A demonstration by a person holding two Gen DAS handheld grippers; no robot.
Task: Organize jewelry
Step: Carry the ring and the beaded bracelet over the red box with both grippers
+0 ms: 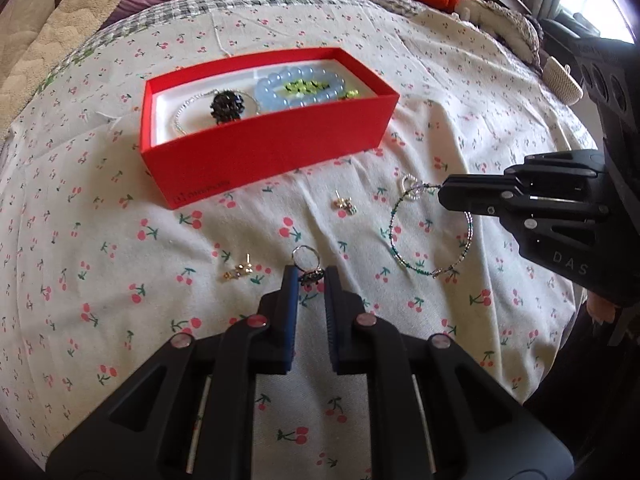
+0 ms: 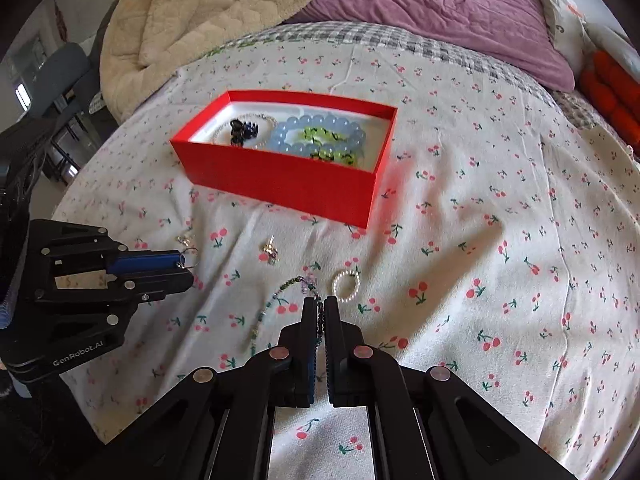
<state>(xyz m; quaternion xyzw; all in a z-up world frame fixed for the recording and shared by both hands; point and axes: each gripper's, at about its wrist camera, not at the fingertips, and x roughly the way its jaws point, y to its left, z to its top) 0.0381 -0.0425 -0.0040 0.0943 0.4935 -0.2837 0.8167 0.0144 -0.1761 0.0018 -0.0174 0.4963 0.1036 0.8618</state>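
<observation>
Since the beaded bracelet (image 2: pixel 276 300) is light and limp, my right gripper (image 2: pixel 320 310) pinches its strand. My left gripper (image 1: pixel 312 280) clamps the ring (image 1: pixel 306 264); the red box (image 1: pixel 264 148) sits at twelve o'clock.

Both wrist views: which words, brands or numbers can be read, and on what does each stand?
"DAS": on the right claw body, seen from the left wrist.
"GenRobot.AI": on the left claw body, seen from the right wrist.
Pale print on the red box front: too small to read.

A box (image 1: pixel 256 152) is sitting on the bedspread (image 1: pixel 460 92), holding bead bracelets (image 1: pixel 300 86). Before it, two earrings (image 1: pixel 345 205) and a ring (image 1: pixel 308 264) are lying; right of these, a beaded strand (image 1: pixel 404 256) is lying beside a small bead ring (image 2: pixel 346 286).
</observation>
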